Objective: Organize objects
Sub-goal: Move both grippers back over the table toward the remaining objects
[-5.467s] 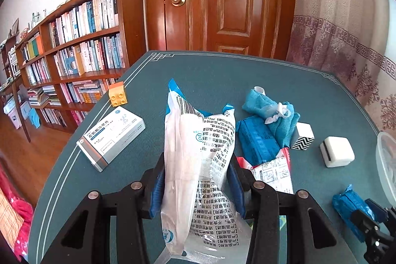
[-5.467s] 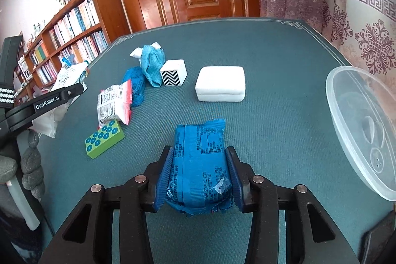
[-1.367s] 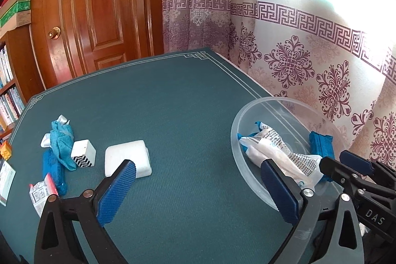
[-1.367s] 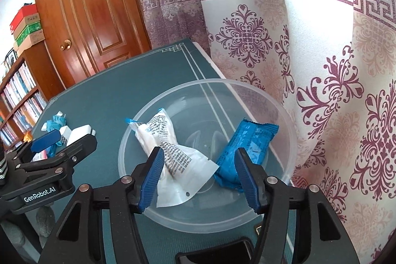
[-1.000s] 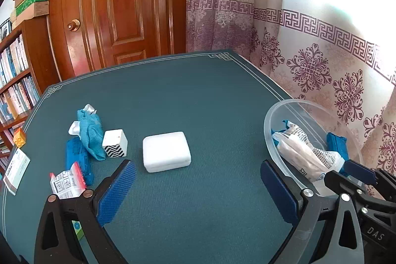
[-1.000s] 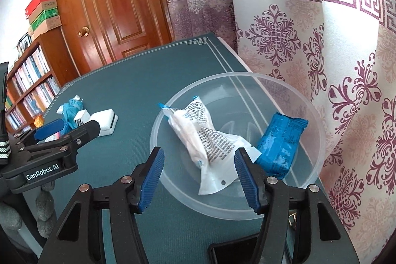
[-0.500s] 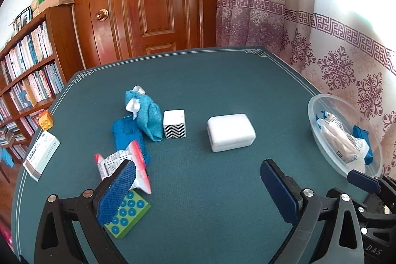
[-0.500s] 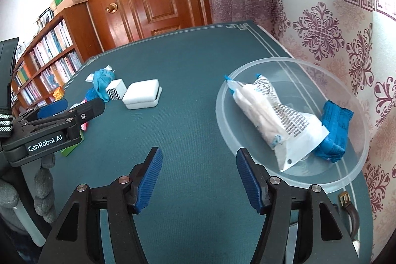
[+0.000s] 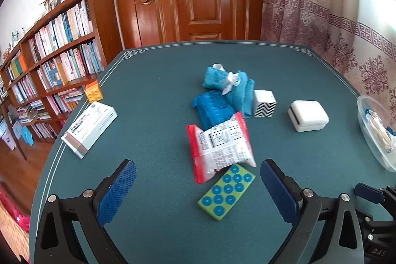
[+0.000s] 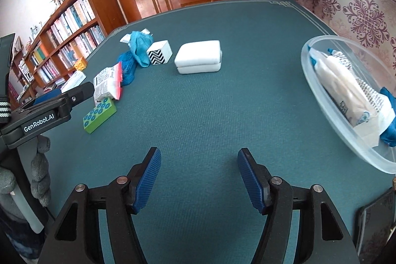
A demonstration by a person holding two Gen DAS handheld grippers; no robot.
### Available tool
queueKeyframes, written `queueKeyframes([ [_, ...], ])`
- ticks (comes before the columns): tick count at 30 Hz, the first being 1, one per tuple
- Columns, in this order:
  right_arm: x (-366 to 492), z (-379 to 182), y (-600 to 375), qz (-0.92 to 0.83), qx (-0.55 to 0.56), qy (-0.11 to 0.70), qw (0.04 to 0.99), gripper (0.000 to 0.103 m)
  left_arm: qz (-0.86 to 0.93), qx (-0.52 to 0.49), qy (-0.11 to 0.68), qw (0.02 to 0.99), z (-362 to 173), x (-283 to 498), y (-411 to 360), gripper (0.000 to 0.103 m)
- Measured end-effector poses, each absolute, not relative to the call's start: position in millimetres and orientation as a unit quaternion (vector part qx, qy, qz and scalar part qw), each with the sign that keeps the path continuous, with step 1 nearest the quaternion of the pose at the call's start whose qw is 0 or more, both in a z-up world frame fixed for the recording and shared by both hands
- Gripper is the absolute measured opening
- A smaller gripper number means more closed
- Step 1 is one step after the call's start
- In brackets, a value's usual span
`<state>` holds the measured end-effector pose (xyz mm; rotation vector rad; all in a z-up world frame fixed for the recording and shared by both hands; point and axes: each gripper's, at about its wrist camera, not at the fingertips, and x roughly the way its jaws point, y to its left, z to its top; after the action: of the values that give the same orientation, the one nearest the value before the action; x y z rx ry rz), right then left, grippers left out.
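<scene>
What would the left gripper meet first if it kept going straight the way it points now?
Probably the red-and-white packet: it lies straight ahead between the open fingers of the left gripper. The green block sits nearer but slightly right, so it might be touched first; depth is unclear.

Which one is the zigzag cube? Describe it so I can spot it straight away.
Start from the green table and find the cluster of loose items near its middle. The cube sits between the blue cloth bundle and the white case. It alone has black-and-white zigzag stripes.
</scene>
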<state>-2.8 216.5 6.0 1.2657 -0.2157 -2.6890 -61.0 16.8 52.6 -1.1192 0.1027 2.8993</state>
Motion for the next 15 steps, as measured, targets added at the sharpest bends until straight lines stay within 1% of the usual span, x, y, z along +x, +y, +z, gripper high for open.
queueKeyframes([
  [1,-3,6,212,-0.901,0.421,-0.066,0.08,0.07,0.932,-0.362,0.03,0.01,51,-61,10,0.102],
  [4,-6,6,200,-0.9,0.423,-0.059,0.091,0.072,0.931,-0.365,0.024,-0.006,46,-61,-8,0.102],
  [15,-23,7,154,-0.896,0.426,-0.025,0.124,0.074,0.928,-0.365,0.025,-0.067,42,-66,-69,0.102],
])
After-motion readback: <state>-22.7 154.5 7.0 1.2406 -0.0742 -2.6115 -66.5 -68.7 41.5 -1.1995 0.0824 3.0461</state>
